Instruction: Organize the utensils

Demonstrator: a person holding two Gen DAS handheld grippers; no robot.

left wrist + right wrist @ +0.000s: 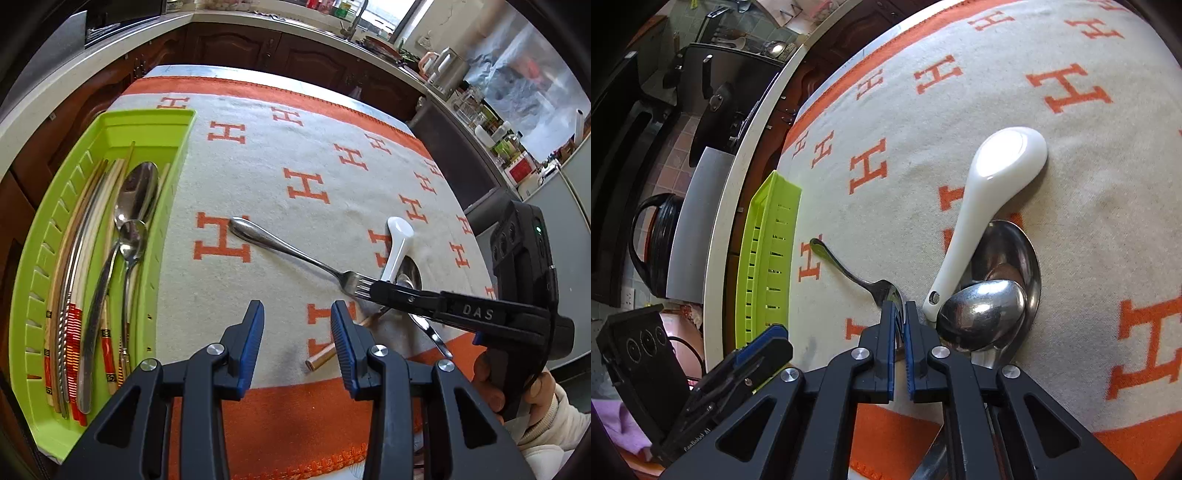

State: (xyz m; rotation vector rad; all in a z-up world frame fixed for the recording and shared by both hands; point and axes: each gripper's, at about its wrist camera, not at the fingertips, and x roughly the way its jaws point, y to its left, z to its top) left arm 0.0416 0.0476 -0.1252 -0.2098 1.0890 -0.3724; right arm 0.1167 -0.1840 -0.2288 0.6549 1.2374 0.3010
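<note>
A steel fork (288, 251) lies on the orange-and-cream cloth with its handle towards the green tray (155, 118). My right gripper (900, 306) is shut on the fork's (846, 273) tines, and in the left wrist view it reaches in from the right (373, 286). Just right of it, a white ceramic spoon (990, 184) rests across two stacked metal spoons (986, 310). My left gripper (297, 314) hovers open over the cloth with nothing between its pads. The tray holds chopsticks (74, 288), two metal spoons (136, 195) and a knife.
A brown stick (325, 358) lies on the cloth partly under my left gripper's right finger. The tray (775, 221) sits at the table's left edge. Dark cabinets and a cluttered counter (461, 85) stand beyond the table. A person's hand (517, 391) holds the right gripper.
</note>
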